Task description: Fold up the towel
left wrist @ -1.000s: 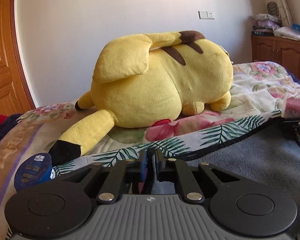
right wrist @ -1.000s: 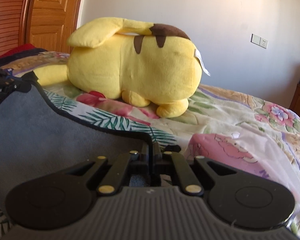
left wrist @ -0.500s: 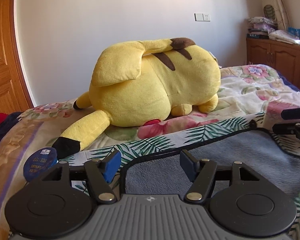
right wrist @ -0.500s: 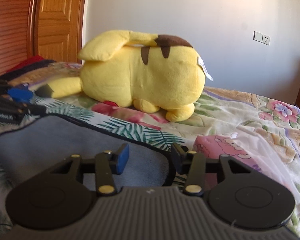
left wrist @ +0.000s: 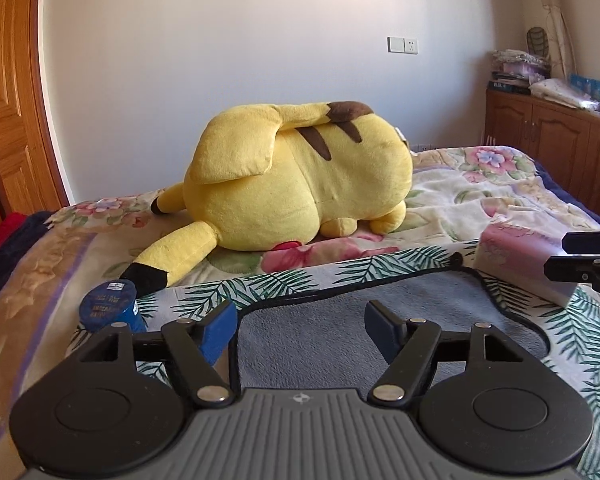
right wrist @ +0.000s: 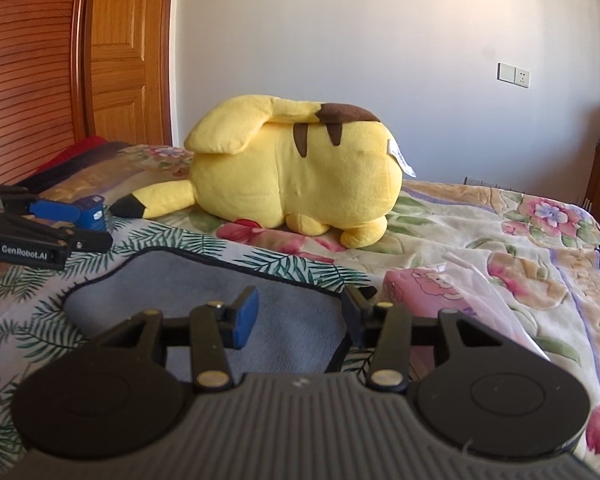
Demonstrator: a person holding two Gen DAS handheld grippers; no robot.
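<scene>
The towel (left wrist: pixel 340 320) lies flat on the bed, its grey side with a black hem folded over a white side printed with green palm leaves. It also shows in the right wrist view (right wrist: pixel 204 300). My left gripper (left wrist: pixel 300 326) is open and empty over the grey layer's left end. My right gripper (right wrist: pixel 300 312) is open and empty over its right end. Each gripper shows at the edge of the other's view, the right one (left wrist: pixel 580 258) and the left one (right wrist: pixel 60 224).
A large yellow plush toy (left wrist: pixel 300 184) lies on the floral bedspread (left wrist: pixel 480 188) just behind the towel. A small blue tub (left wrist: pixel 110 306) stands at the towel's left end. A pink folded cloth (right wrist: pixel 440 288) lies at its right end. A wooden cabinet (left wrist: pixel 552 136) stands far right.
Both grippers were shut on the towel's hem one second ago; both have opened, let the towel go and drawn back. The folded grey layer now lies flat.
</scene>
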